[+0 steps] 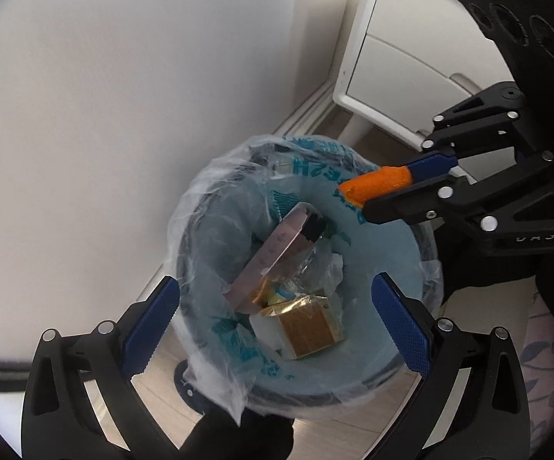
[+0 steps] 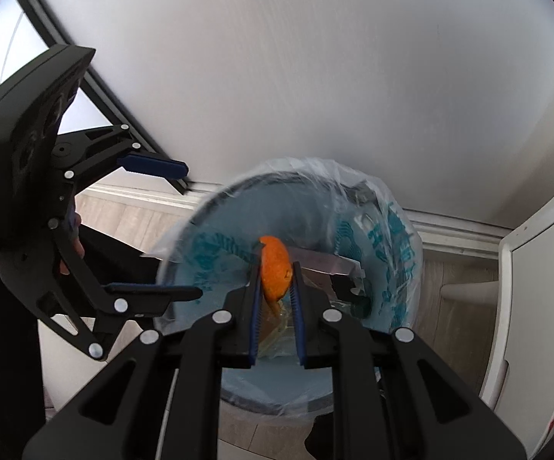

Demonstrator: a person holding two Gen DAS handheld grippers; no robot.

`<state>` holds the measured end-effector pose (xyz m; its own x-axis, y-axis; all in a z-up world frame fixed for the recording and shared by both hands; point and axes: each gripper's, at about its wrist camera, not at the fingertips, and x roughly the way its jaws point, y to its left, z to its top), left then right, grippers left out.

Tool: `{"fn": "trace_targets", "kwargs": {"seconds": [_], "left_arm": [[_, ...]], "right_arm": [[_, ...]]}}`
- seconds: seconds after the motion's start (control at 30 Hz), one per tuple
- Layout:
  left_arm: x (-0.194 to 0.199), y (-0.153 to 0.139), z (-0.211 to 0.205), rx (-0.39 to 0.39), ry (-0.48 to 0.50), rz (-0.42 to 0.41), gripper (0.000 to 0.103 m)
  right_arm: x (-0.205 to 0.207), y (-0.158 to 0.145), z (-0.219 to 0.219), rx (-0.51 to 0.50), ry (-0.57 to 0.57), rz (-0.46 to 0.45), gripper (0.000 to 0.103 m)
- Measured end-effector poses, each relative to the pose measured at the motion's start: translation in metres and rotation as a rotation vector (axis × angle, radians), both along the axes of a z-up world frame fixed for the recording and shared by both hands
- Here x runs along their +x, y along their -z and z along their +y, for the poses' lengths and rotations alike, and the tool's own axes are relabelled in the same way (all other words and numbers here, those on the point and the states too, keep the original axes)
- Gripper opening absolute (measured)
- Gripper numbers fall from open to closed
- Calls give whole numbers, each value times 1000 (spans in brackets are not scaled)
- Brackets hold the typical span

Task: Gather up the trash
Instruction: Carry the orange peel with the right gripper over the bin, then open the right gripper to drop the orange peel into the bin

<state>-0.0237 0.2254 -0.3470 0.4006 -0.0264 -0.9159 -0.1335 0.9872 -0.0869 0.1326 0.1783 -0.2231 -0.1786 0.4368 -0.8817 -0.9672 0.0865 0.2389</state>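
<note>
A round trash bin point(image 1: 388, 253) lined with a clear and teal plastic bag stands on the floor by a white wall; it also shows in the right wrist view point(image 2: 208, 253). Inside lie a gold carton point(image 1: 311, 326), a flat metal lid point(image 1: 273, 253) and crumpled wrapping. My right gripper point(image 2: 276, 268) is shut on an orange peel point(image 2: 275, 268) and holds it over the bin's opening; the peel also shows in the left wrist view point(image 1: 376, 184). My left gripper point(image 1: 277, 318) is open and empty, its fingers spread above the bin's near rim.
A white cabinet point(image 1: 403, 53) stands right of the bin, also in the right wrist view point(image 2: 537, 306). A white baseboard point(image 2: 461, 226) runs along the wall. The floor point(image 2: 457, 280) is light wood. A window frame point(image 2: 97, 84) is at the left.
</note>
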Motion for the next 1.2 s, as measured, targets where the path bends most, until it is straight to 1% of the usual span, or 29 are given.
{"fn": "trace_targets", "kwargs": {"seconds": [0.03, 0.13, 0.3, 0.4, 0.5, 0.6, 0.67, 0.83, 0.9, 1.0, 1.2], "left_arm": [[2, 3, 1, -5, 3, 6, 97], [11, 25, 3, -29, 21, 46, 97], [22, 59, -5, -17, 75, 113, 97], [29, 75, -9, -3, 110, 143, 97], [34, 82, -7, 1, 113, 145, 97], [36, 83, -2, -13, 100, 143, 97], [38, 86, -1, -17, 100, 145, 97], [40, 93, -4, -16, 128, 160, 97], [40, 96, -6, -11, 142, 166, 97], [40, 97, -6, -15, 149, 168, 97], [37, 98, -7, -17, 146, 167, 97]], "right_arm": [[3, 7, 3, -14, 2, 3, 15], [8, 29, 9, -54, -2, 11, 15], [5, 59, 15, -122, -39, 19, 15], [4, 70, 20, -142, -57, 17, 15], [4, 79, 24, -155, -65, 15, 15], [4, 87, 24, -172, -77, -6, 15], [4, 89, 26, -175, -74, -4, 15], [4, 94, 27, -183, -71, 19, 15], [2, 97, 27, -190, -80, 9, 15], [0, 106, 26, -215, -91, 0, 15], [-2, 115, 26, -228, -98, 6, 15]]}}
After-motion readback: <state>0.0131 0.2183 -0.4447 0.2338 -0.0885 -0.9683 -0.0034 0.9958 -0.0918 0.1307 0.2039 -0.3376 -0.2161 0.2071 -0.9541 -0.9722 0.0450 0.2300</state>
